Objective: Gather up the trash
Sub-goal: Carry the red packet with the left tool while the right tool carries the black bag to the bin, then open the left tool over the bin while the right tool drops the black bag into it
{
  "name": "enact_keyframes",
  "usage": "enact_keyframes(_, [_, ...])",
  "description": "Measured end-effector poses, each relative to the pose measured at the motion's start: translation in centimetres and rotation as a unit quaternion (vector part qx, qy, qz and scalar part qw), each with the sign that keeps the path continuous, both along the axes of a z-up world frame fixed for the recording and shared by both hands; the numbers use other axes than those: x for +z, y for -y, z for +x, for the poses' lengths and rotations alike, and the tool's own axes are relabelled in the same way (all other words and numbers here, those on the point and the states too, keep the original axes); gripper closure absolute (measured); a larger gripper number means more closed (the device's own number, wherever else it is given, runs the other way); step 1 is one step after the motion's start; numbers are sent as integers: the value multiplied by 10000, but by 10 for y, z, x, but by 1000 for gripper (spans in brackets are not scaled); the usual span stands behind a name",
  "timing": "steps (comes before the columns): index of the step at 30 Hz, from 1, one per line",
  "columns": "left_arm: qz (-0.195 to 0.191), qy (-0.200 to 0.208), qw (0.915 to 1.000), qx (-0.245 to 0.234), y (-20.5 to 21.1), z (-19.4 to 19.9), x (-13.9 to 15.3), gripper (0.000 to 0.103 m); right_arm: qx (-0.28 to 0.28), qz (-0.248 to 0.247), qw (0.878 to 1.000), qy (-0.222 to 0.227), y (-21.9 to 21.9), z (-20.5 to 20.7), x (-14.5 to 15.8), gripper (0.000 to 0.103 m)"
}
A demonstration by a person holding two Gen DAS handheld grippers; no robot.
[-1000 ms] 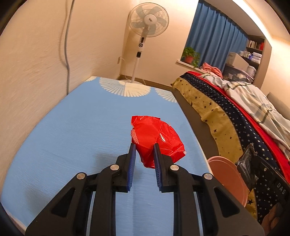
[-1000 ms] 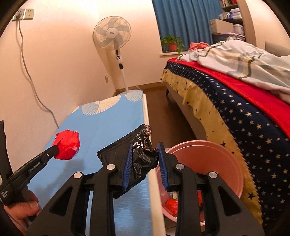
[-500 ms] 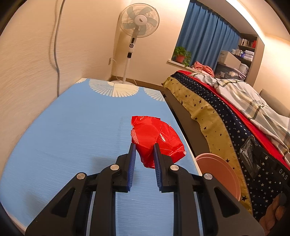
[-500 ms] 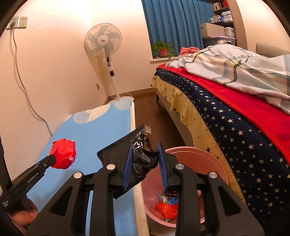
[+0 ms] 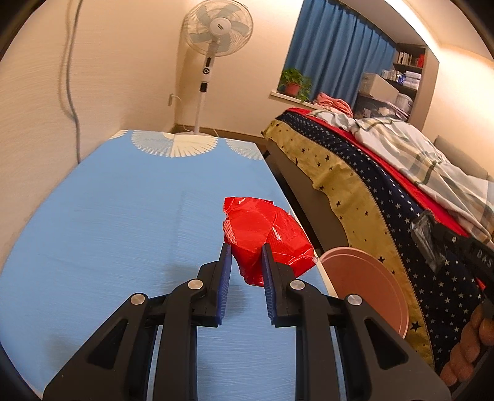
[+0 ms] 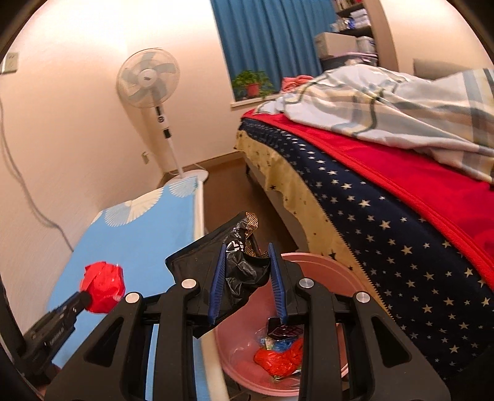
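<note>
Bedroom, blue table (image 5: 108, 234) cleared of loose litter. Pink bin (image 6: 349, 274) beside it already holds wrappers. Left gripper (image 5: 246, 257) pinches red wrapper (image 5: 265, 234) above table edge; right gripper (image 6: 247, 265) clamps black wrapper (image 6: 237, 268) above bin. Both drops remain.

Not much to read here tbh. The only clear letters are "DAS" in white on the black arm of the right gripper (image 5: 457, 243), right at the frame edge in the left wrist view. The black wrapper (image 6: 244, 268) and the fan's (image 5: 217, 27) hub badge carry print too blurry to read.
</note>
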State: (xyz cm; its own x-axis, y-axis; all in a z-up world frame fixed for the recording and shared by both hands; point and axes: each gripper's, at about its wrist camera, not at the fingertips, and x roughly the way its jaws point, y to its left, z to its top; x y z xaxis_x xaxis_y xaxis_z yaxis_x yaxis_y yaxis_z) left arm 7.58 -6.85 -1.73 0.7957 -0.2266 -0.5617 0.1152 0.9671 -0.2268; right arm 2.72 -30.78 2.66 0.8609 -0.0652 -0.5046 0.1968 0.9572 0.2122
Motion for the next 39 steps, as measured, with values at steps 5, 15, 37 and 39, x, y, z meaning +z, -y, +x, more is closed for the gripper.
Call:
enact_keyframes(5, [4, -42, 9998, -185, 16, 4, -6, 83, -124, 19, 9999, -16, 9, 2, -1, 75])
enact_keyframes(15, [116, -124, 9959, -884, 72, 16, -20, 83, -458, 24, 9987, -221, 33, 9, -9, 75])
enact_keyframes(37, [255, -417, 9866, -1557, 120, 24, -44, 67, -771, 108, 9953, -581, 55, 23, -24, 49])
enact_keyframes(39, [264, -363, 9876, -1503, 115, 21, -39, 67, -771, 110, 9955, -539, 54, 19, -21, 49])
